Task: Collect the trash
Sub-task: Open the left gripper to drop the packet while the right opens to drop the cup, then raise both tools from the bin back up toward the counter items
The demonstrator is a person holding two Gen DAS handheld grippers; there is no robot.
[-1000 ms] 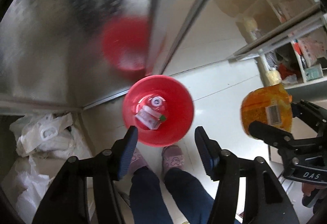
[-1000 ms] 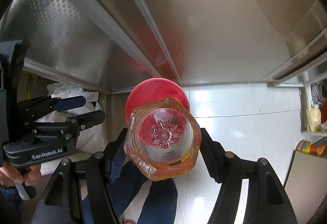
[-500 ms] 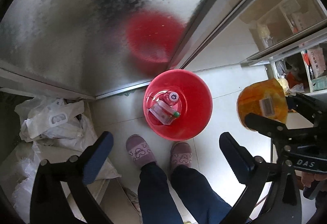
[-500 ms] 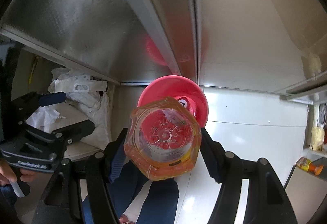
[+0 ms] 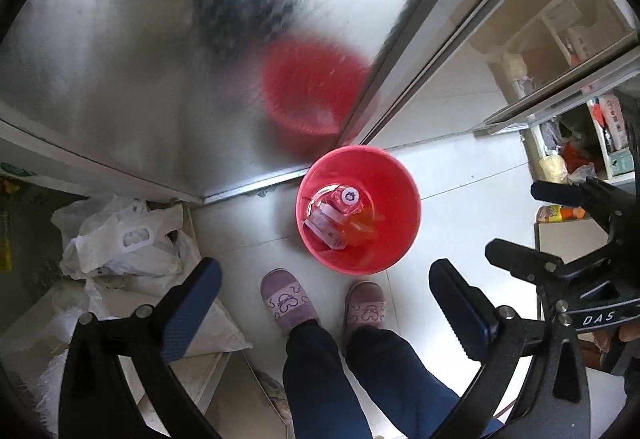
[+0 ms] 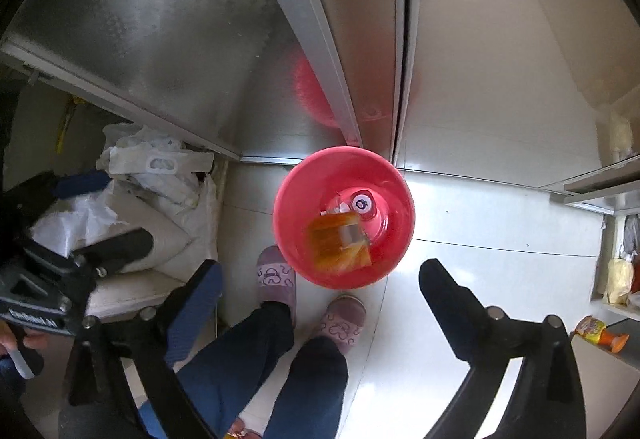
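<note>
Presently, both tools are seen from above, pointed steeply down at the floor, with the red bin point(image 5: 358, 209) standing on the white tiles against the foot of the metal cabinet point(image 5: 140, 59). The left tool point(image 5: 325, 293) is spread fully wide and nothing lies between its pads. The right tool point(image 6: 320, 289) has just been opening; its jaws stand wide and are likewise empty.

The orange bottle point(image 6: 338, 241) is found inside the bin, lying on its side among the trash, its long axis roughly slanted across the bin floor. A small clear bottle with a white cap point(image 6: 361, 203) rests just beside it, touching or nearly so.

The governing relation is noted as follows: the bin lies ahead of and below both tools, just beyond the person's slippers point(image 5: 290, 299). In the right wrist view the bin sits between the two fingers' lines, slightly toward the left finger; in the left wrist view it sits nearer the right finger. Neither tool is judged clearly nearer.

The deposit is judged done. Further trash must be sought elsewhere; an orange packet point(image 6: 600, 333) on a shelf edge at the right is a possible candidate.
</note>
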